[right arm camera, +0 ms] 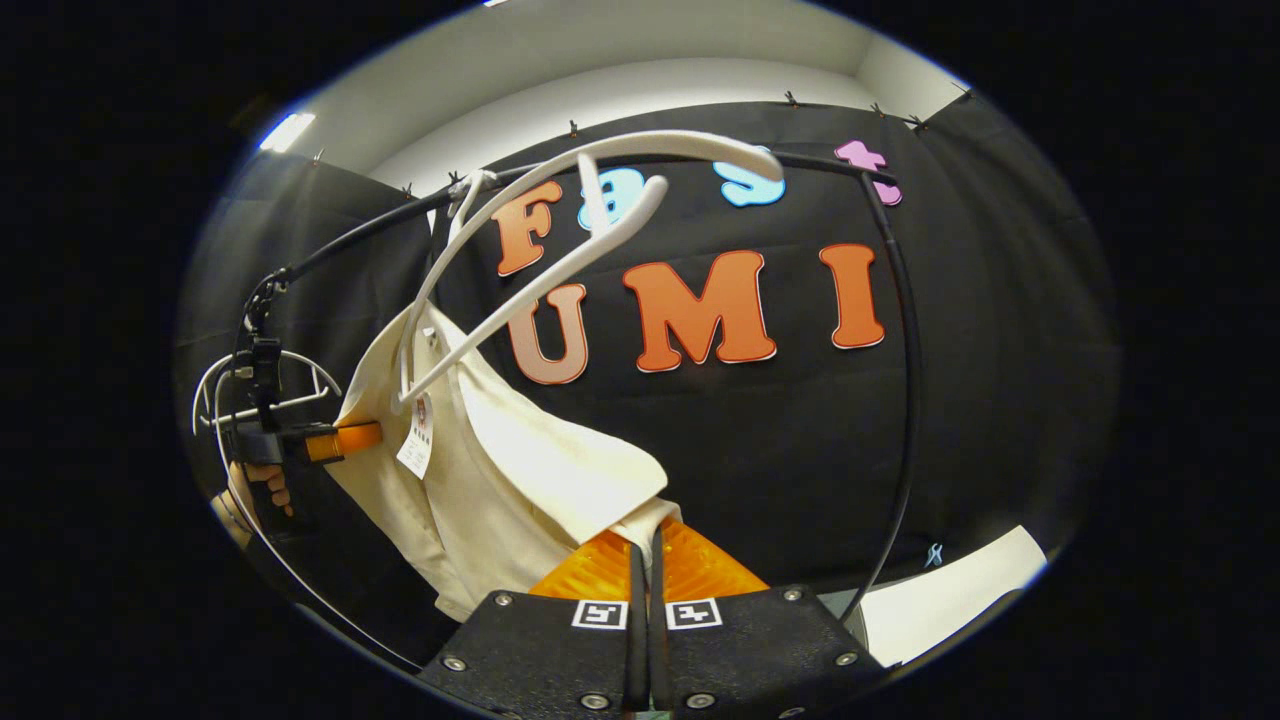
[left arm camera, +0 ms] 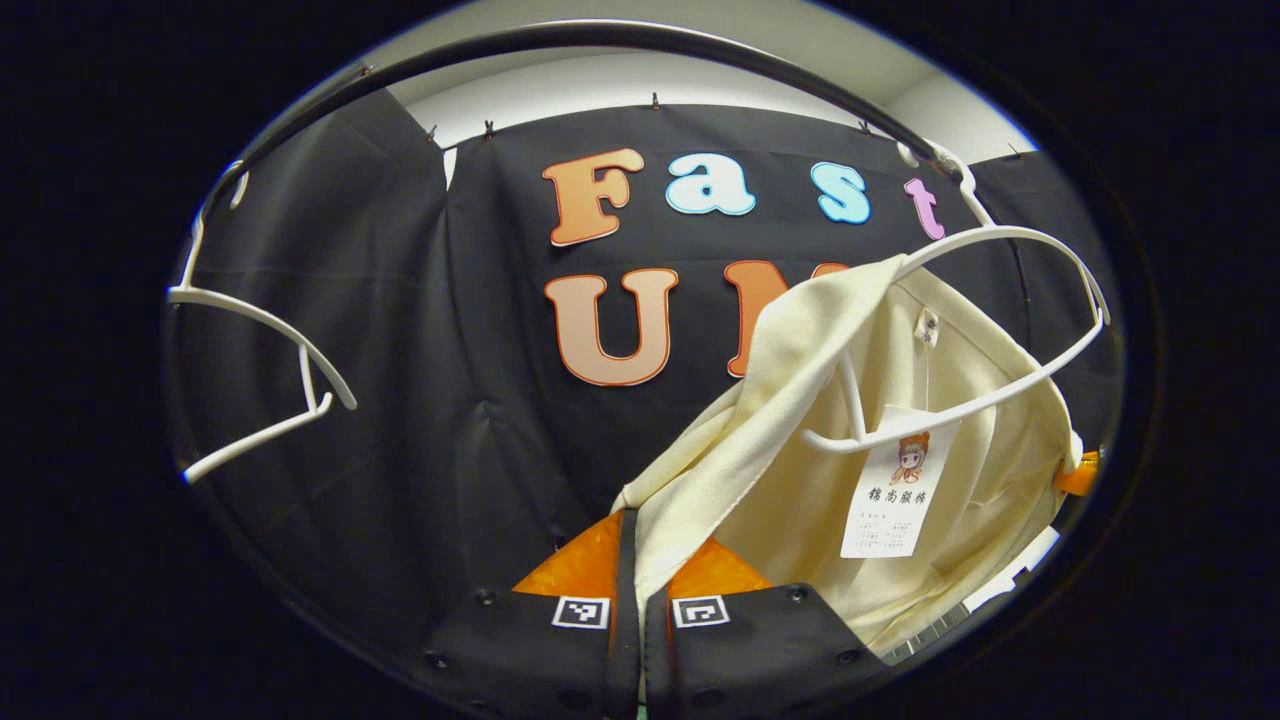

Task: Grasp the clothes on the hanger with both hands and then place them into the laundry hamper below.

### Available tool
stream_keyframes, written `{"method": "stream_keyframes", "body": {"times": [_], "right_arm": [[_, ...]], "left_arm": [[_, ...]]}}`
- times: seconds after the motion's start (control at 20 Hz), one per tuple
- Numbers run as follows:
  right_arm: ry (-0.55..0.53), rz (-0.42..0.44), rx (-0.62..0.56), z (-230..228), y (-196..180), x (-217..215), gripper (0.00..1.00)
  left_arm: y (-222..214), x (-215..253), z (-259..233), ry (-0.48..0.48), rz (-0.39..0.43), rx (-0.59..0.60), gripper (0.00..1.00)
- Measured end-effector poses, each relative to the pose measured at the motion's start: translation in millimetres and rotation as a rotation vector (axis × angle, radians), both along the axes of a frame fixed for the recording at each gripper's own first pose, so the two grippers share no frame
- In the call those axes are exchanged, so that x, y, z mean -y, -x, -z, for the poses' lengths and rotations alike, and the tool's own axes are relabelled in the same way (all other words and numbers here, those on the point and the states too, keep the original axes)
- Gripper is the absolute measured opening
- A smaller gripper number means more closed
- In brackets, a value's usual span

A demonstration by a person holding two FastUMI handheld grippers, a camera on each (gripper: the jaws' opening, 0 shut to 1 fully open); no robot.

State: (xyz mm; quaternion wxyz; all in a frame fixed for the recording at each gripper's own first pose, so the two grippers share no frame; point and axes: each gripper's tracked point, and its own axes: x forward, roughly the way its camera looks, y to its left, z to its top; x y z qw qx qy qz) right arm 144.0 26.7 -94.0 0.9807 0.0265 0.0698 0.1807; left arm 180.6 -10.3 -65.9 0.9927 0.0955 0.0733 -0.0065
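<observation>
**Even Overhead Light, Strong Fisheye Bend**

We see both views evenly and fairly brightly lit from above; a ceiling light (right arm camera: 287, 131) glows at the upper left of the right gripper view. The cream garment (left arm camera: 960, 480) shows soft folds of shadow without glare. Focus stays sharp in the centre. Toward the edges, straight lines bow: the black rail (left arm camera: 600, 40) curves, and detail softens and dims.

The lower part of the cream garment (left arm camera: 960, 480) is cut off at the edge of the left gripper view. In the right gripper view, the hem of the garment (right arm camera: 480, 490) is hidden behind the right hand-held gripper (right arm camera: 647, 560), and the far hand (right arm camera: 265, 485) is largely cut off.
</observation>
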Motion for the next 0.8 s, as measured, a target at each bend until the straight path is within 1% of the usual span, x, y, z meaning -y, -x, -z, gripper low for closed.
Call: {"method": "stream_keyframes", "body": {"times": [0.15, 0.25, 0.45, 0.55, 0.65, 0.75, 0.8], "right_arm": [[0.025, 0.003, -0.002, 8.9, 5.1, -14.9, 0.0], [0.052, 0.024, 0.002, 13.1, 8.0, -21.7, 0.0], [0.137, 0.062, 0.038, 15.4, 13.3, -32.6, 0.0], [0.148, 0.074, 0.017, 18.7, 13.9, -38.2, 0.0], [0.134, 0.084, 0.003, 18.3, 10.1, -42.3, 0.0], [0.141, 0.082, 0.008, 19.3, 6.8, -48.1, 0.0], [0.157, 0.082, 0.006, 22.9, 7.9, -49.5, 0.0]], "left_arm": [[5.0, -4.3, 9.8, -0.019, -0.003, -0.018, 0.09], [1.9, -11.3, 7.6, -0.018, -0.018, -0.019, 0.1], [-2.8, -20.2, 9.0, -0.039, -0.044, -0.02, 0.09], [-0.9, -23.9, 19.4, -0.025, -0.052, -0.053, 0.09], [1.3, -32.9, 27.1, 0.024, -0.071, -0.077, 0.09], [0.4, -50.7, 36.2, -0.009, -0.115, -0.095, 0.09], [2.5, -57.8, 43.9, -0.016, -0.124, -0.112, 0.09]]}}
